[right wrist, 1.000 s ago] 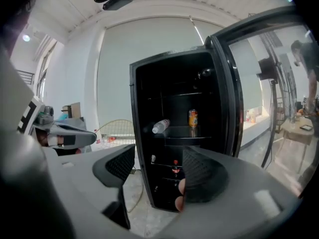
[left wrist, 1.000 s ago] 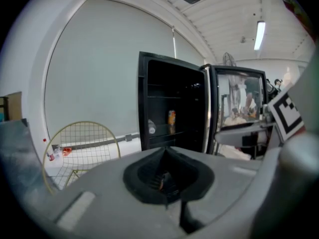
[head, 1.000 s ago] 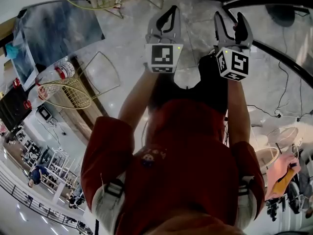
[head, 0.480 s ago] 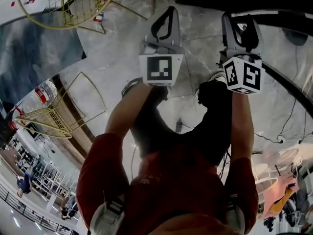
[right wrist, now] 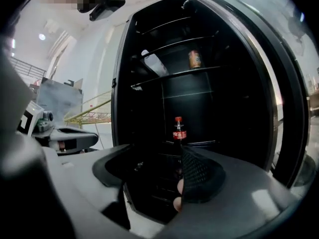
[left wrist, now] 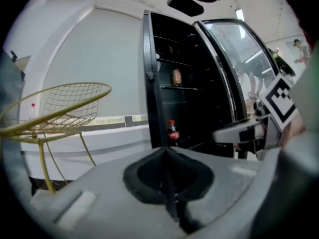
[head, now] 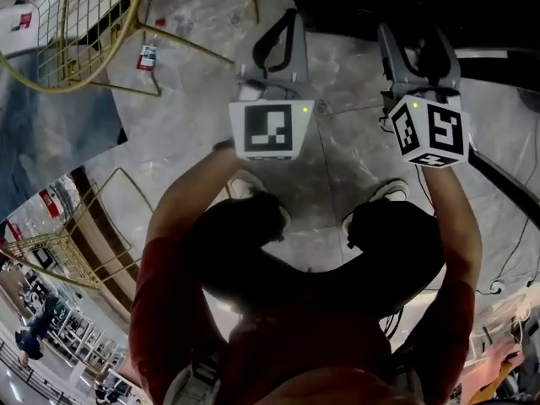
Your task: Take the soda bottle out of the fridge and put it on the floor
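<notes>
A: Right gripper (right wrist: 154, 159) is being held open, empty; left gripper (left wrist: 167, 156) shut.
B: Bottle (right wrist: 179, 128) is standing ahead of it, well apart, on a fridge (right wrist: 239, 83) shelf. Level approach advised; body to be gripped mid-height.

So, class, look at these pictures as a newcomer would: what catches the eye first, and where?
A tall black fridge stands open and fills the right gripper view, dark inside. A red-capped soda bottle stands alone on a lower shelf, with a small can on a shelf above. In the left gripper view a yellow wire chair stands left of the fridge.
</notes>
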A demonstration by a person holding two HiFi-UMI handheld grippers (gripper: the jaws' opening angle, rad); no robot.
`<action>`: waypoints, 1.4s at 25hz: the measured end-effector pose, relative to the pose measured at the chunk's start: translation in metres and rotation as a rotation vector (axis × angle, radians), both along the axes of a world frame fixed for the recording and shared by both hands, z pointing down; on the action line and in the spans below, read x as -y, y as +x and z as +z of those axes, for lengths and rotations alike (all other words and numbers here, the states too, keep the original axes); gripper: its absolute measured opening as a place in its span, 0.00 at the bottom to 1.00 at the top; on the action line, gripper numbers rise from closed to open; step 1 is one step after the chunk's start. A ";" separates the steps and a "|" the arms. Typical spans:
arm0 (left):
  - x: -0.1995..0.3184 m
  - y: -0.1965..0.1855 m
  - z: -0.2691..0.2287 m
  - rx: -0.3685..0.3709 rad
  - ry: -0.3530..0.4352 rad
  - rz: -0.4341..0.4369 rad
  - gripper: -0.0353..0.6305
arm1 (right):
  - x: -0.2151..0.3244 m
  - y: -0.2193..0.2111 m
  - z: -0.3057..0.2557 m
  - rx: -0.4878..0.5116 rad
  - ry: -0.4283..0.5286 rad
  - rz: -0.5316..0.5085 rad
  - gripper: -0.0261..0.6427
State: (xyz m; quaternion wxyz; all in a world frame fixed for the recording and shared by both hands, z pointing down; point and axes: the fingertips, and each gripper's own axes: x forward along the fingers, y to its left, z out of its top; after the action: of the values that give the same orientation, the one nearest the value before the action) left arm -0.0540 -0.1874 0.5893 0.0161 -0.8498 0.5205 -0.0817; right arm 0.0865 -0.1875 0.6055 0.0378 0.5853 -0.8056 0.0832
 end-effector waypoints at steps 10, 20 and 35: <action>0.001 0.015 0.044 -0.046 0.059 0.070 0.05 | 0.002 0.011 0.031 -0.024 0.013 0.032 0.46; -0.007 0.026 0.034 -0.090 0.072 0.109 0.05 | -0.001 0.002 0.033 -0.071 0.037 0.032 0.46; 0.003 0.013 0.038 -0.077 0.043 0.074 0.05 | 0.057 0.006 0.039 0.022 0.032 0.039 0.46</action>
State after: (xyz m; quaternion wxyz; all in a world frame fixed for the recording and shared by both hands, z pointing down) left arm -0.0414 -0.1899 0.6269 0.0172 -0.8704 0.4907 -0.0371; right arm 0.0928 -0.2445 0.6449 0.0181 0.6006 -0.7956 0.0774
